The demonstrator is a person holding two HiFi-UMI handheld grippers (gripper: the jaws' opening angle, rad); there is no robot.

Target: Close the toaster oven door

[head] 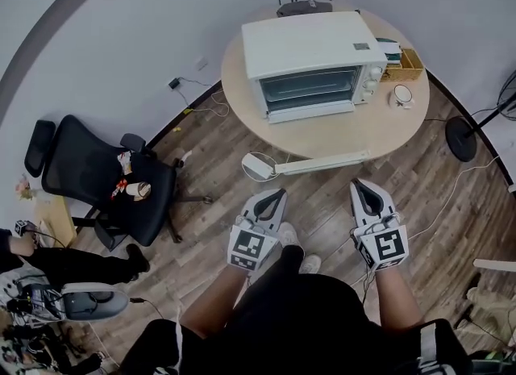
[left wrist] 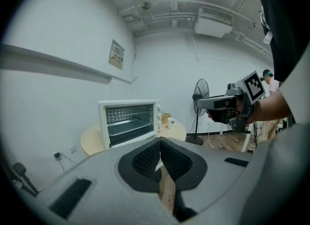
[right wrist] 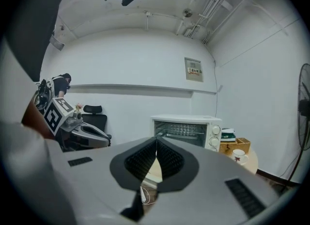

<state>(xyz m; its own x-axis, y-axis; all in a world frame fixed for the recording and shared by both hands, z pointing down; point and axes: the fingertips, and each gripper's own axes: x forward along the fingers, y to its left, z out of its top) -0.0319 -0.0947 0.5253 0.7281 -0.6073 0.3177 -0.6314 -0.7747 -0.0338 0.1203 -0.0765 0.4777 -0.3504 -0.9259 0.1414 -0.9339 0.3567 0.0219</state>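
A white toaster oven [head: 310,63] stands on a round wooden table [head: 339,135], its glass front facing me. Its rack shows through the front in the left gripper view [left wrist: 130,122] and the right gripper view [right wrist: 186,131]. A white strip runs along the front's lower edge; I cannot tell whether the door is fully closed. My left gripper [head: 278,196] and right gripper [head: 360,186] hover over the wooden floor in front of the table, well short of the oven. Both are shut with nothing between the jaws, left gripper [left wrist: 160,144], right gripper [right wrist: 156,144].
A white mug [head: 401,96] and a wooden box [head: 403,63] sit right of the oven. A white desk lamp [head: 310,164] lies along the table's near edge. A black office chair [head: 105,180] stands at left, a fan base [head: 461,138] at right, and cables trail on the floor.
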